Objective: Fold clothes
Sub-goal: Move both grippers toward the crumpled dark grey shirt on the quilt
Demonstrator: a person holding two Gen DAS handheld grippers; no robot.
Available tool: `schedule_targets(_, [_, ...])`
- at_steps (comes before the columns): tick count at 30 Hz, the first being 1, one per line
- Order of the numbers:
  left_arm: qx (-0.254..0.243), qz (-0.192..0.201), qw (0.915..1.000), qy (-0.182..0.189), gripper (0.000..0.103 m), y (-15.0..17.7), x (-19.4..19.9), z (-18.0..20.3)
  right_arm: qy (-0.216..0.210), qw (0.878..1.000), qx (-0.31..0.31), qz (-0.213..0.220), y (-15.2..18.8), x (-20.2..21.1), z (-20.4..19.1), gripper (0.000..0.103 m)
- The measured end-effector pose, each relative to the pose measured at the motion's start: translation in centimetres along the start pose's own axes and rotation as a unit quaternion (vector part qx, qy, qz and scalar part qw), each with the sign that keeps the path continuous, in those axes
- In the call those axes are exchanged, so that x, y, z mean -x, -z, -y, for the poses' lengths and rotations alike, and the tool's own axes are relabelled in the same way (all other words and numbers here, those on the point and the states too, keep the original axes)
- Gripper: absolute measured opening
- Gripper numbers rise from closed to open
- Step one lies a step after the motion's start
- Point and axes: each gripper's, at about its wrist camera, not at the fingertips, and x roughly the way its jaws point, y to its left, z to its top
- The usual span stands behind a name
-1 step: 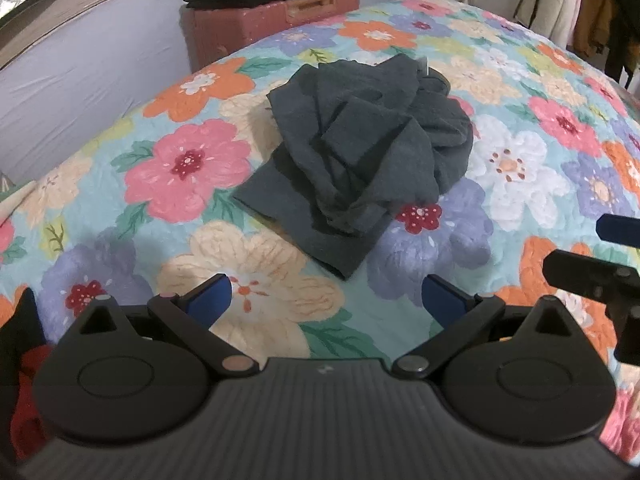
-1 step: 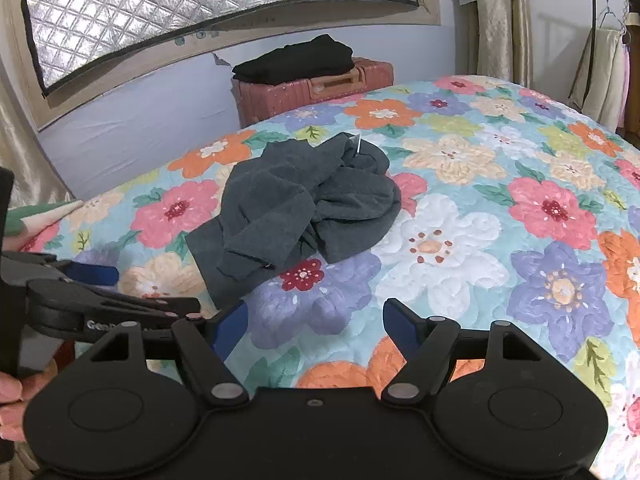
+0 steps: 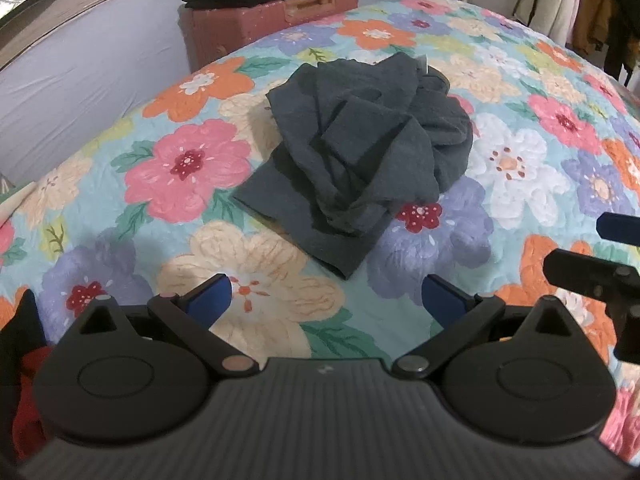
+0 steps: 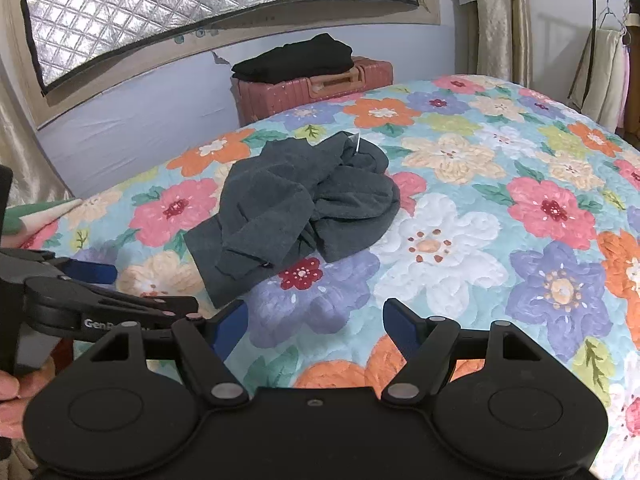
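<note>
Nearest the left wrist camera, the left gripper [image 3: 326,298] is hovering above the quilt with its blue-padded black fingers spread wide apart and nothing between them. The right gripper [image 4: 312,320] is likewise hanging with its fingers apart and empty, just short of the garment. Each view is catching the other tool at its edge: the right gripper's black arm and a blue pad are poking in at the far right of the left view, and the left gripper is lying across the lower left of the right view, where a person's hand [image 4: 10,392] is gripping its handle, a detail the left view is not showing.

Beyond the fingers, a crumpled dark grey knitted garment [image 3: 360,160] is lying in a heap on the flower-printed quilted bedspread [image 3: 188,160], untouched by either tool. The right view is showing a small white tag [image 4: 354,142] sticking up at its far side.

Past the bed's edge, a pink ribbed hard-shell suitcase [image 4: 312,88] is standing against the pale wall with a folded black cloth [image 4: 296,58] resting on top. Only the right view is showing the silver quilted window cover [image 4: 200,8] above.
</note>
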Motion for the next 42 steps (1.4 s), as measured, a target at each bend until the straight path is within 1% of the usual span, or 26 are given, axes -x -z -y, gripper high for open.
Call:
schedule_targets(7, [-0.005, -0.009, 0.9999, -0.008, 0.103, 0.3, 0.1, -0.7, 0.002, 1.0, -0.004, -0.004, 0.1, -0.1, 0.4, 0.079])
schedule_targets(11, [-0.011, -0.018, 0.9997, -0.016, 0.103, 0.1, -0.1, -0.1, 0.003, 1.0, -0.006, -0.007, 0.2, -0.1, 0.6, 0.079])
schedule_targets(17, [-0.013, -0.028, 0.9994, -0.017, 0.103, 0.3, -0.6, 0.0, 0.005, 1.0, -0.003, -0.012, 0.2, -0.2, 0.6, 0.079])
schedule_targets(20, [-0.014, -0.023, 0.9994, -0.02, 0.103, 0.3, -0.3, 0.1, 0.007, 1.0, -0.002, -0.011, 0.3, 0.0, 0.4, 0.079])
schedule_targets(24, [-0.018, -0.011, 0.9995, -0.021, 0.103, 0.2, 0.1, 0.3, 0.005, 1.0, 0.001, 0.001, 0.3, -0.1, 0.0, 0.079])
schedule_targets(27, [-0.018, -0.014, 0.9996, -0.017, 0.103, 0.1, 0.0, 0.3, 0.0, 1.0, 0.002, -0.007, 0.3, -0.4, -0.2, 0.079])
schedule_targets(31, [-0.021, -0.012, 0.9994, -0.024, 0.103, 0.1, -0.1, 0.4, -0.001, 1.0, 0.014, -0.009, 0.4, -0.6, -0.5, 0.079])
schedule_targets(39, [-0.027, -0.014, 0.999, -0.032, 0.103, 0.3, -0.4, 0.5, 0.031, 0.999, 0.004, 0.015, 0.3, -0.2, 0.3, 0.079])
schedule_targets(42, [-0.029, -0.014, 0.9989, -0.035, 0.103, 0.4, -0.4, 0.5, 0.032, 0.999, 0.0, 0.018, 0.2, 0.0, 0.6, 0.079])
